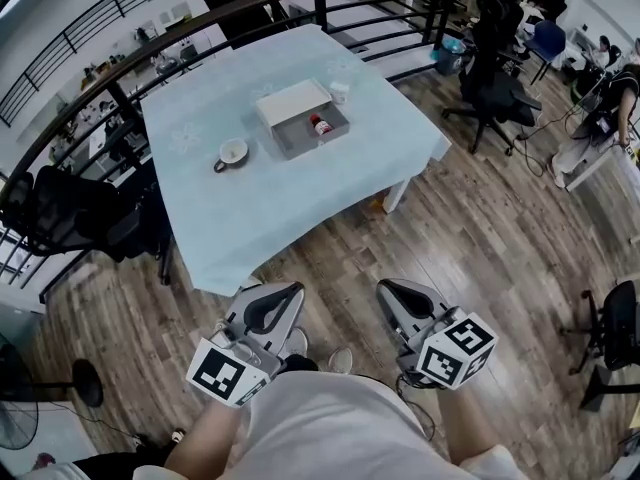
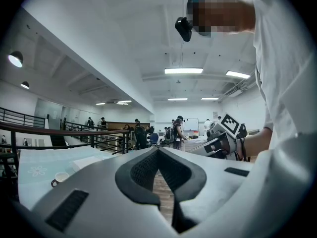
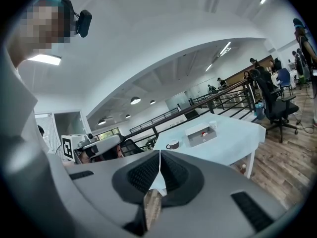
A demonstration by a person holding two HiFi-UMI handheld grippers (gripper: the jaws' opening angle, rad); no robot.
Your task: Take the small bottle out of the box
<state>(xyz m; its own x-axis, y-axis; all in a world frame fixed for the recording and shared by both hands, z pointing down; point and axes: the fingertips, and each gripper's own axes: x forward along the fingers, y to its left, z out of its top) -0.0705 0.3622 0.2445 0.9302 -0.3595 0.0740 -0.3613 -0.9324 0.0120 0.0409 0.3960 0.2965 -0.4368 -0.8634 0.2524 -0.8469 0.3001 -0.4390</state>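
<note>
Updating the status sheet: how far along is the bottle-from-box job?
Nothing done yet: the small bottle sits in the box on the table. Nothing in hand: the left hand-held gripper and right hand-held gripper are shut and empty, short of the table. Left: approach, open, grasp, lift it out.

Pale blue tablecloth (image 1: 300, 203), grey box (image 1: 287, 140), red-and-white small bottle (image 1: 320, 125).

readable text: none | small bottle (image 1: 320, 125) label: too small to read | left marker cube (image 1: 228, 373), right marker cube (image 1: 455, 350): black-and-white square patterns only, no letters or digits
</note>
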